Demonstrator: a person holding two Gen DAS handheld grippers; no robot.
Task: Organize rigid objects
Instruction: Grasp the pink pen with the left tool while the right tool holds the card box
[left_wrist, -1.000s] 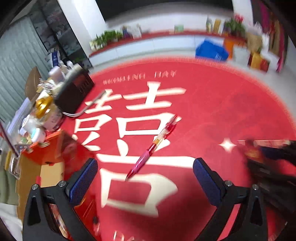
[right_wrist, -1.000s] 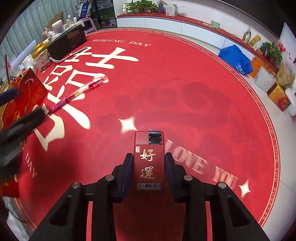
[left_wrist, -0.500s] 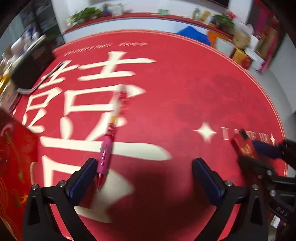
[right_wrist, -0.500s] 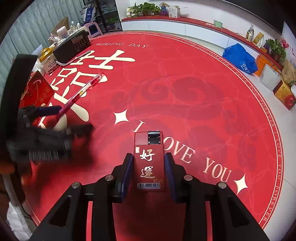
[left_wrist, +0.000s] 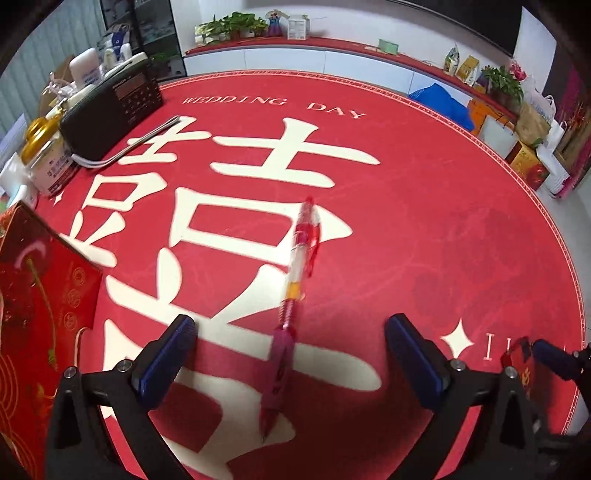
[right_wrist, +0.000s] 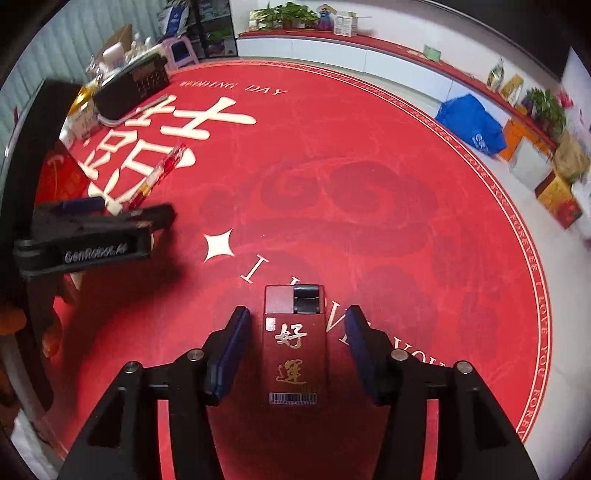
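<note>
In the right wrist view the right hand-held gripper (right_wrist: 295, 345) has just been opening: its blue pads now stand clear on both sides of the dark red rectangular box with gold characters and a black flip top (right_wrist: 294, 343), which lies flat on the round red tabletop with cream lettering (right_wrist: 369, 147) at the lower centre of the frame. A gap shows on each side, so the box looks released. To finish that step well, the gripper should lift straight away from the box without dragging a pad along its edge, or it will skew.

In the left wrist view the left hand-held gripper (left_wrist: 290, 360) is spread wide, and the slim pink and red pen with a clear barrel (left_wrist: 291, 306) lies between its jaws, running from the frame's centre down to the lower middle, tip towards the camera. The pads (left_wrist: 166, 354) do not touch it. The pen is slightly blurred, so whether it sits exactly midway is hard to say. For a sound grasp, lower until the pads flank the thicker pink grip section, keep them square to the barrel, then close slowly; a thin round pen can roll or pivot if pinched off-centre. The red patterned gift box (left_wrist: 33, 314) at the left edge stands near the left finger and should be kept clear of.
</note>
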